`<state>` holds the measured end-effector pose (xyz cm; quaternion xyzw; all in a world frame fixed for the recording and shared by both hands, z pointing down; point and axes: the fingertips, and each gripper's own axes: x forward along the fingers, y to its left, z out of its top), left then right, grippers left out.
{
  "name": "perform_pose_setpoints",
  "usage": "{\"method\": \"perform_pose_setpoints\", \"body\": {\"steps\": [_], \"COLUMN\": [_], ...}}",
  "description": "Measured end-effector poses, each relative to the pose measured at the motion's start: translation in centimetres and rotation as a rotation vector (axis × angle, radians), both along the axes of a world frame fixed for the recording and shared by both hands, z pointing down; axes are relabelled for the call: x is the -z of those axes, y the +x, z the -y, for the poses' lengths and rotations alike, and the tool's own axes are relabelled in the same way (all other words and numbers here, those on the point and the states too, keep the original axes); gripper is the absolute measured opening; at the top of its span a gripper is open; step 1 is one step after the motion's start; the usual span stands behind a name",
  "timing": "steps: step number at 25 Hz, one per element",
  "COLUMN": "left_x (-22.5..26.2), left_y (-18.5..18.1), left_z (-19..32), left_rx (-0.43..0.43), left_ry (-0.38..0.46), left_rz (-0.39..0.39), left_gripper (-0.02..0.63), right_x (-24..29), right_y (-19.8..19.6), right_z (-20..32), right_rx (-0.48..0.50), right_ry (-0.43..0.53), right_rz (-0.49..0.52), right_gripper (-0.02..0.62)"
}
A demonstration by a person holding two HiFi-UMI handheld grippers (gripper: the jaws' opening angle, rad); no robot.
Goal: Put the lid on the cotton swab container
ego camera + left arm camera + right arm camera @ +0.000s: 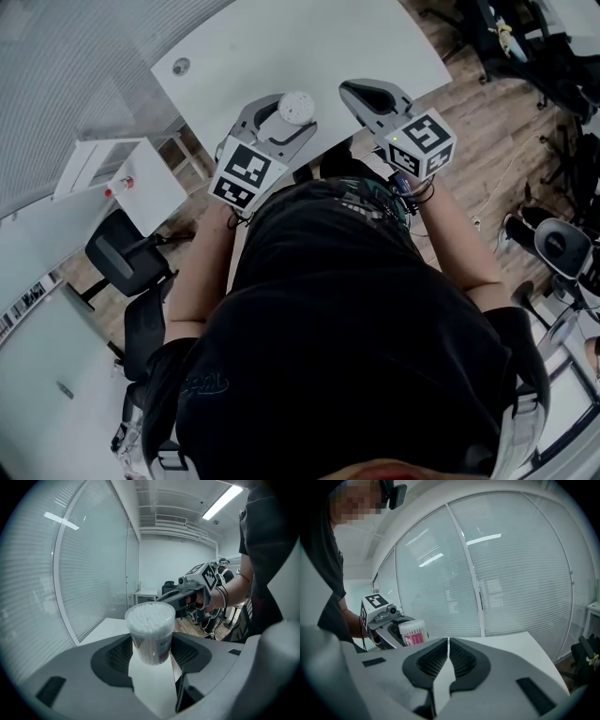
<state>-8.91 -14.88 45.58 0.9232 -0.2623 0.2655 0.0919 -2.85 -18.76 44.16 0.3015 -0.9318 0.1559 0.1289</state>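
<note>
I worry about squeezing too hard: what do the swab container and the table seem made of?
Cotton swab container: probably clear glossy plastic; the white swabs show through its wall, beside a printed label. Table: smooth white matte top, perhaps laminate; the look leaves it open.

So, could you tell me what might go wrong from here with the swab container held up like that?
1. The left gripper holds the cotton swab container off the table, and I cannot tell whether its top is covered. If it is open, a tilt might spill swabs.
2. The right gripper is shut with nothing between its jaws, and no lid is clearly visible, so capping may stall.
</note>
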Motion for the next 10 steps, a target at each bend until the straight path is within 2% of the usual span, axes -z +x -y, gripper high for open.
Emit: {"method": "perform_pose_setpoints", "body": {"steps": [10], "left_x": [-0.52], "left_y": [-0.5], "left_z": [0.1], "left_rx": [-0.002], "left_ry": [-0.008], "left_rz": [-0.002], "left_gripper": [0.264], "right_x": [-0.34], "right_y": [-0.34], "right_z": [0.12], "right_rx": [-0.003], "right_ry": [-0.005], "right_rz": [-0.007], "right_gripper": [0.032]}}
